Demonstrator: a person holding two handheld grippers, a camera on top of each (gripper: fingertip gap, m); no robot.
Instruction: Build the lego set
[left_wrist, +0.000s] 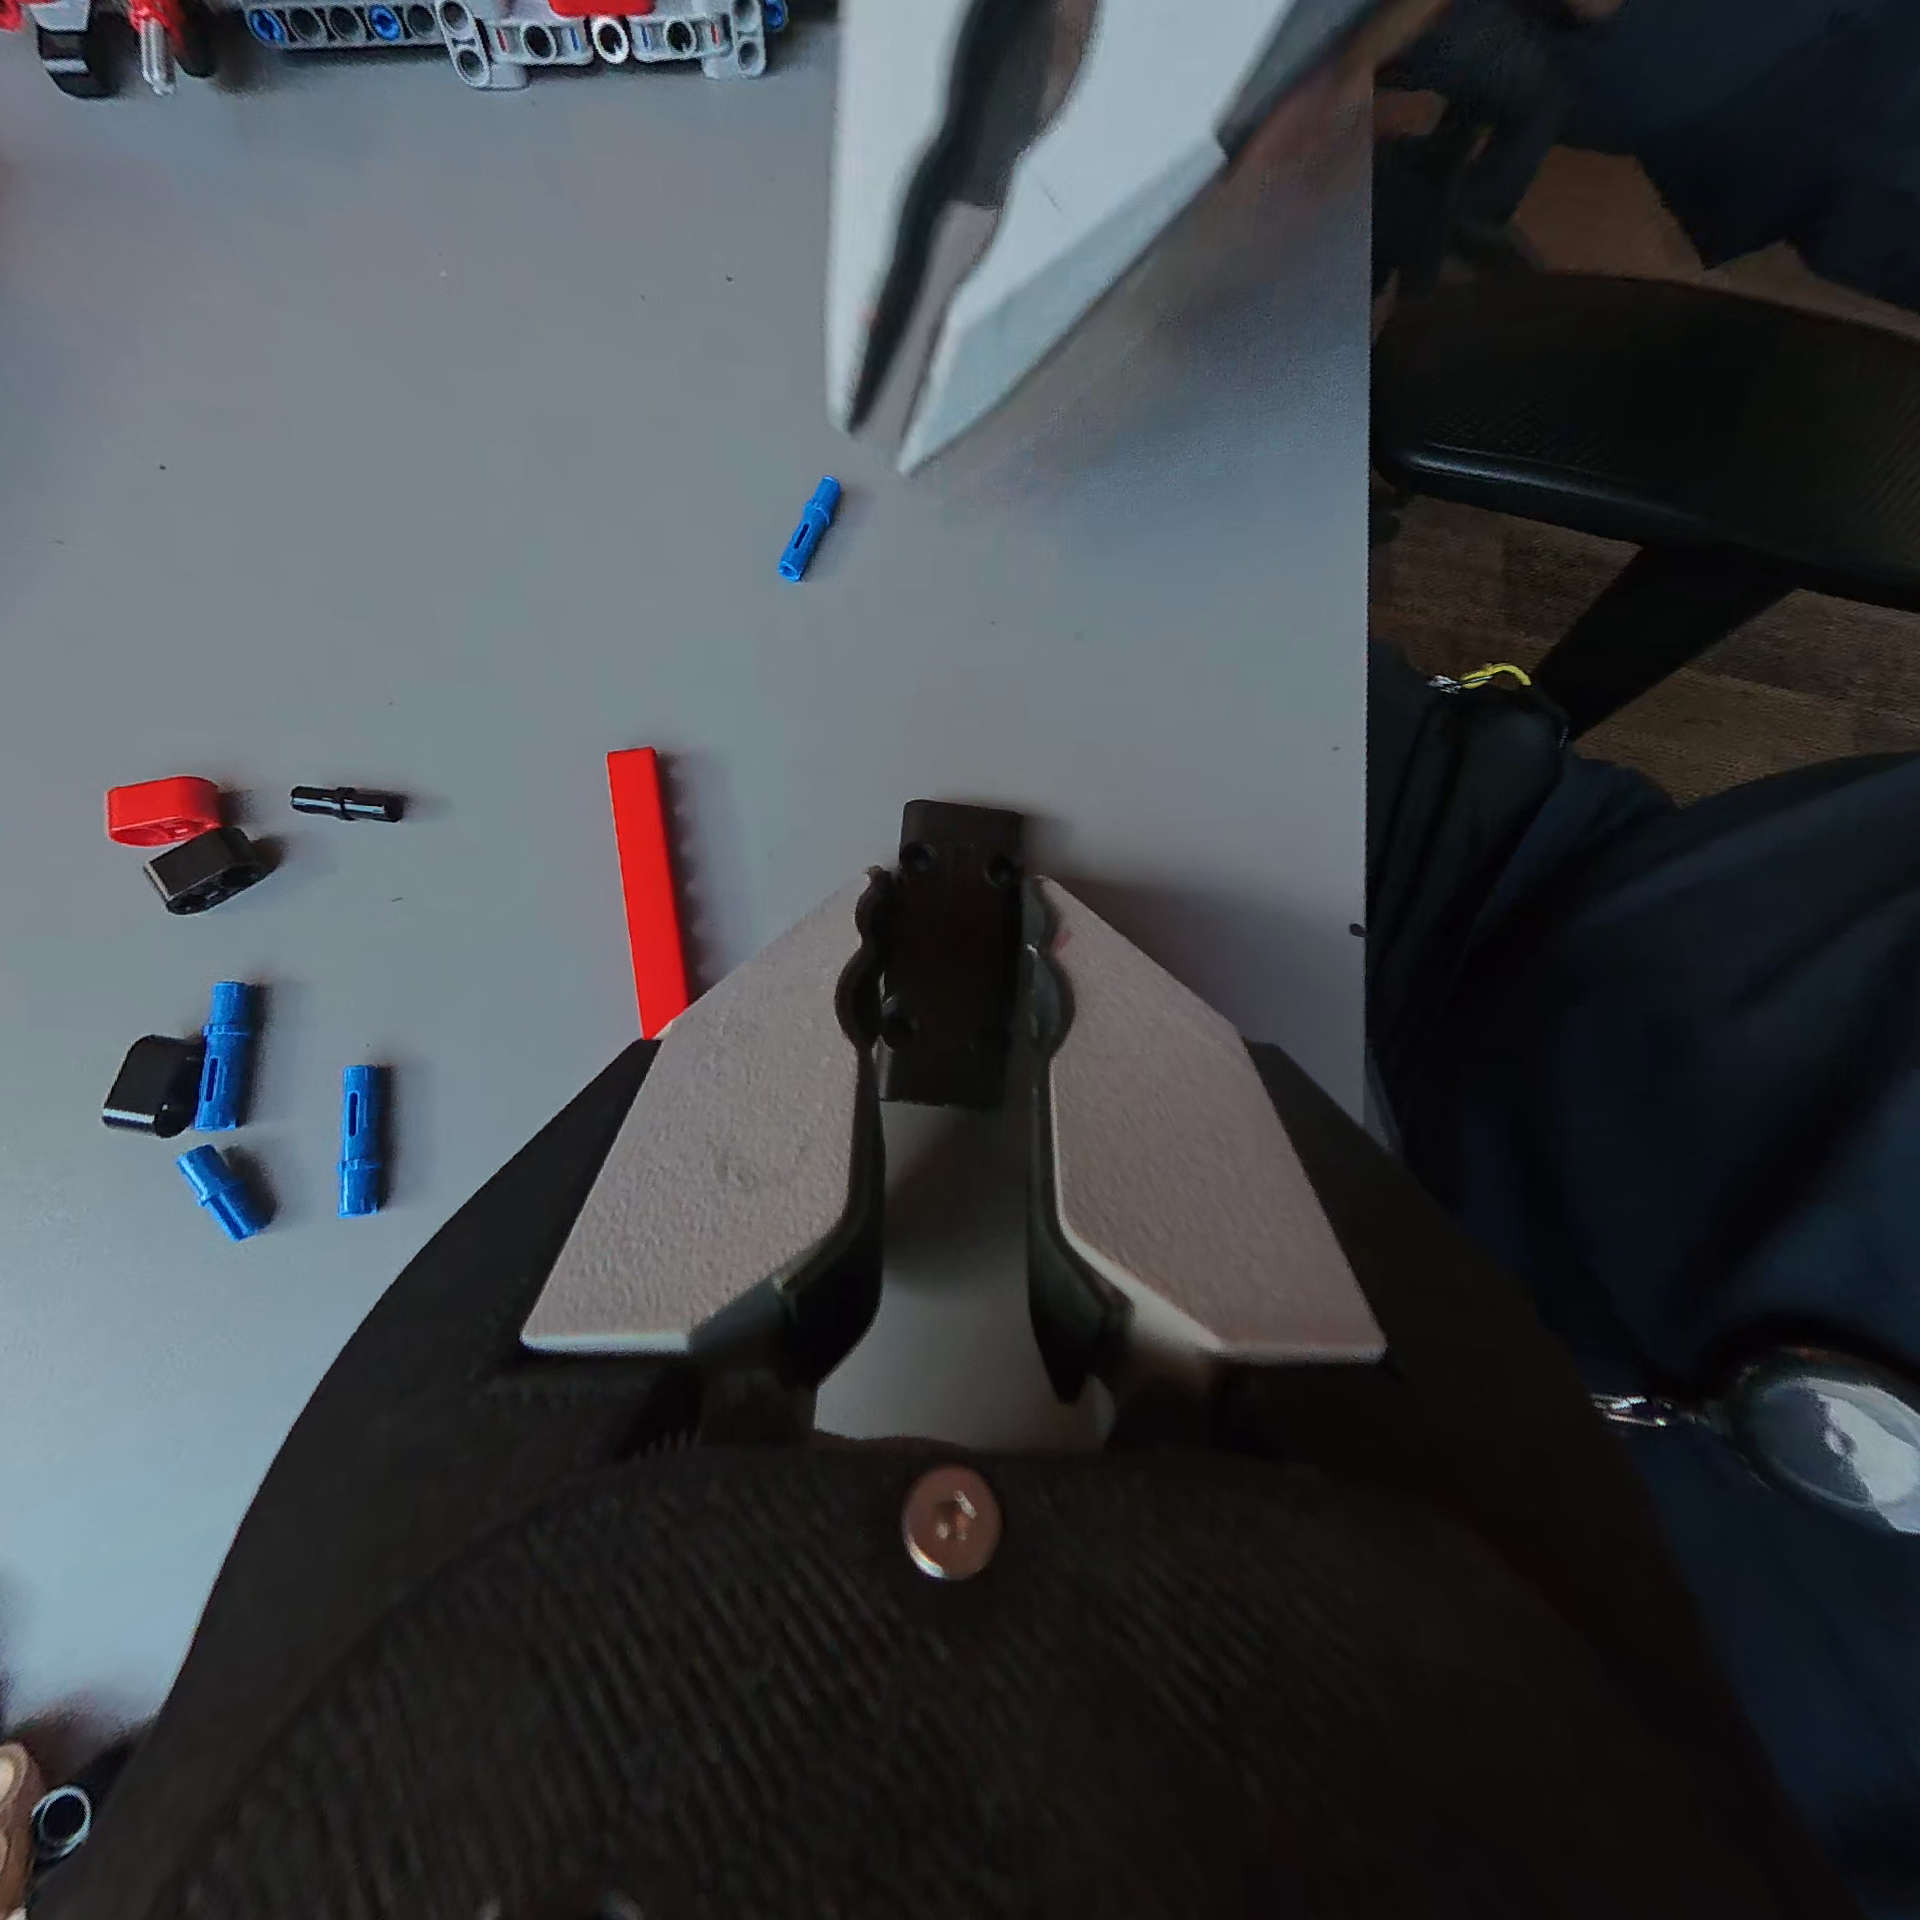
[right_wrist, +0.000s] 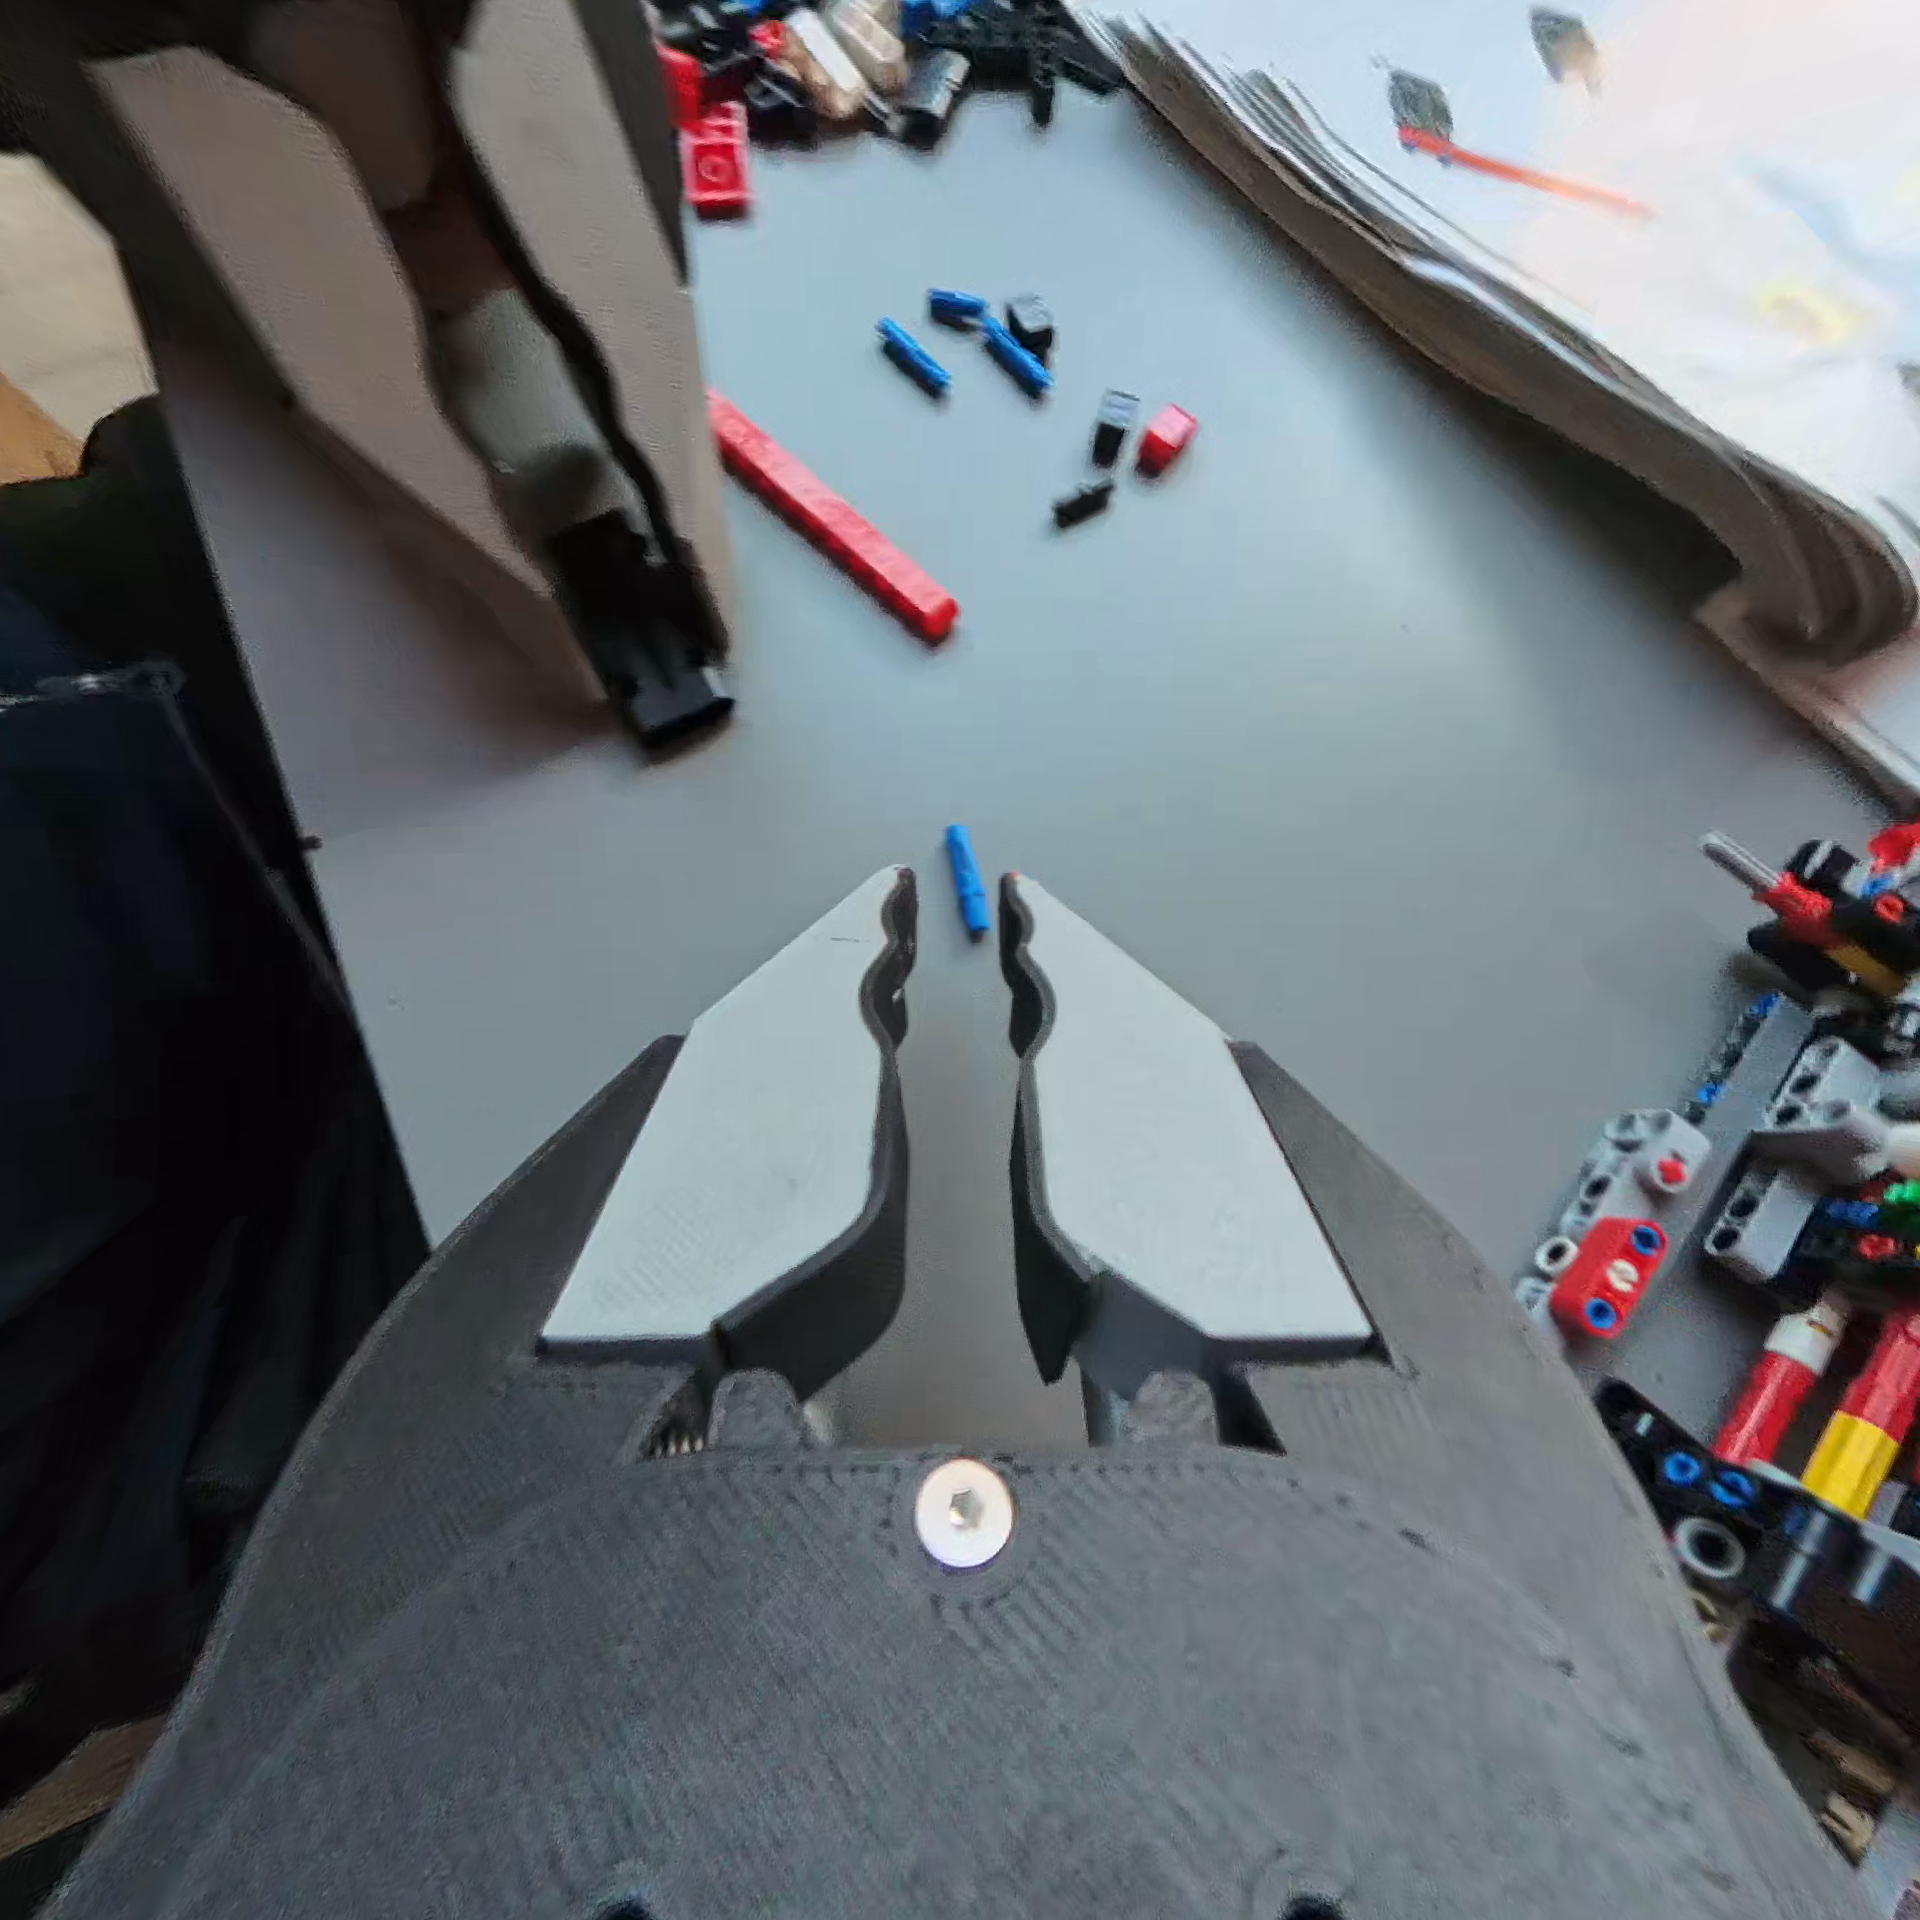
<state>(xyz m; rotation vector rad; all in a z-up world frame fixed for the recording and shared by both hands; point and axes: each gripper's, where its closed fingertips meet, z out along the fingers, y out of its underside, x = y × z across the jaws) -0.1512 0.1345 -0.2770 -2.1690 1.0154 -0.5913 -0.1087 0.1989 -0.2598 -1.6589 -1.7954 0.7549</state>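
The left claw (left_wrist: 948, 904) pinches a black building-toy beam (left_wrist: 956, 935) between its pads, the piece standing out past the fingertips with its far end low over the grey table (left_wrist: 468, 468); just beside it, to the left in its own view, lies a long red beam (left_wrist: 646, 883), flat on the table; farther left sits a scatter of small parts: a black pin (left_wrist: 346, 803), a short red piece (left_wrist: 161, 808) touching a short black piece (left_wrist: 208, 868), and below them four blue pins (left_wrist: 358, 1140) with another short black piece (left_wrist: 156, 1086) against one of them; the right claw (right_wrist: 958, 883) is spread a little, its pads apart and pressing on nothing; a single blue pin (right_wrist: 966, 881) lies on the table between and just ahead of its fingertips, a gap showing on both sides; in the left wrist view that pin (left_wrist: 809, 528) lies just off the tips of the right claw (left_wrist: 883, 436), which hangs above the table; out at the right of the right wrist view is a heap of mixed building-toy parts (right_wrist: 1766, 1247), grey, red, black and yellow; along the far edge lies an open booklet (right_wrist: 1558, 260), and another pile of parts (right_wrist: 852, 62) sits at the far end of the table.
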